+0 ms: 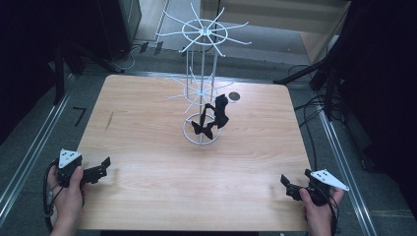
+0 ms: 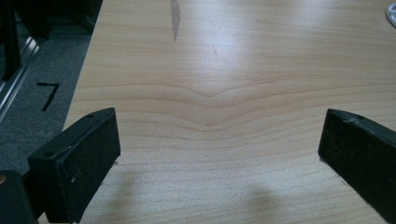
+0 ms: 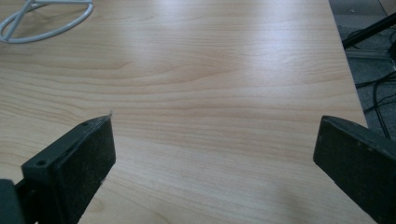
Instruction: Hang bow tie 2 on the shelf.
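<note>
A white wire rack (image 1: 201, 73) with two tiers of hooks stands on a ring base (image 1: 189, 135) at the table's middle back. Two black bow-like pieces hang from its lower tier, one (image 1: 221, 110) higher and one (image 1: 202, 129) down near the base. My left gripper (image 1: 103, 168) rests at the table's front left edge, held in a hand. Its jaws stand open over bare wood in the left gripper view (image 2: 219, 154). My right gripper (image 1: 287, 187) sits at the front right, also hand-held. It is open with nothing between its fingers (image 3: 215, 158). The ring base (image 3: 46, 18) shows far off.
A small dark round object (image 1: 234, 96) lies on the wooden table (image 1: 147, 147) behind the rack to the right. A "7" mark (image 2: 48, 93) is on the grey floor left of the table. Cables (image 1: 314, 113) trail off the right side. Dark stands flank the table.
</note>
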{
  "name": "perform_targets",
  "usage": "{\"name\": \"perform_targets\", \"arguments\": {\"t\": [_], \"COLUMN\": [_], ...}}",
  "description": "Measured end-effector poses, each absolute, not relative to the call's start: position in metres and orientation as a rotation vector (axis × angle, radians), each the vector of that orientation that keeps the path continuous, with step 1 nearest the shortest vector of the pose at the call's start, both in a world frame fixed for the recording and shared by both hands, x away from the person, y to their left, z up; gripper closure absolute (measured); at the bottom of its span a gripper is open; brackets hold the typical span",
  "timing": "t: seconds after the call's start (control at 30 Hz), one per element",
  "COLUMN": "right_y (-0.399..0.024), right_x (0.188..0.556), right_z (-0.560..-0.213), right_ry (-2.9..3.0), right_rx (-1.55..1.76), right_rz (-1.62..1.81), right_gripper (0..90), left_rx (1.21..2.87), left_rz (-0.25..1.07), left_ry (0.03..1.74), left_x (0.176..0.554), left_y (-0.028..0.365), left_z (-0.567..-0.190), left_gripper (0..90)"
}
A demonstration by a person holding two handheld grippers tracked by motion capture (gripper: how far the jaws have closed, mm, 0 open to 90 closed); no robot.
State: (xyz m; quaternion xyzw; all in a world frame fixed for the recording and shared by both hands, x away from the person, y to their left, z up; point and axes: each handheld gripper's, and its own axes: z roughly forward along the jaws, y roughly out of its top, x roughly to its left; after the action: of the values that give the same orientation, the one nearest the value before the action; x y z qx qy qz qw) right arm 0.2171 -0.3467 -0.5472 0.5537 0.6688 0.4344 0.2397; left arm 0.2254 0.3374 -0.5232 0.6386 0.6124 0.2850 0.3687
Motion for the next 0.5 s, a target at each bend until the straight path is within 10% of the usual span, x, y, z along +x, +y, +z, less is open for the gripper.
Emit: {"name": "perform_targets", "arguments": {"t": [0.5], "right_y": [-0.371], "right_x": [0.209], "right_z": [-0.550], "right_ry": [1.741], "right_rx": [1.616], "right_rz": [1.194], "right_gripper": [0.0], "left_rx": [1.635], "left_rz": [0.722], "left_ry": [1.580], "left_x": [0.226], "left_y": [0.338], "left_z": [-0.523], "left_gripper": [0.0]}}
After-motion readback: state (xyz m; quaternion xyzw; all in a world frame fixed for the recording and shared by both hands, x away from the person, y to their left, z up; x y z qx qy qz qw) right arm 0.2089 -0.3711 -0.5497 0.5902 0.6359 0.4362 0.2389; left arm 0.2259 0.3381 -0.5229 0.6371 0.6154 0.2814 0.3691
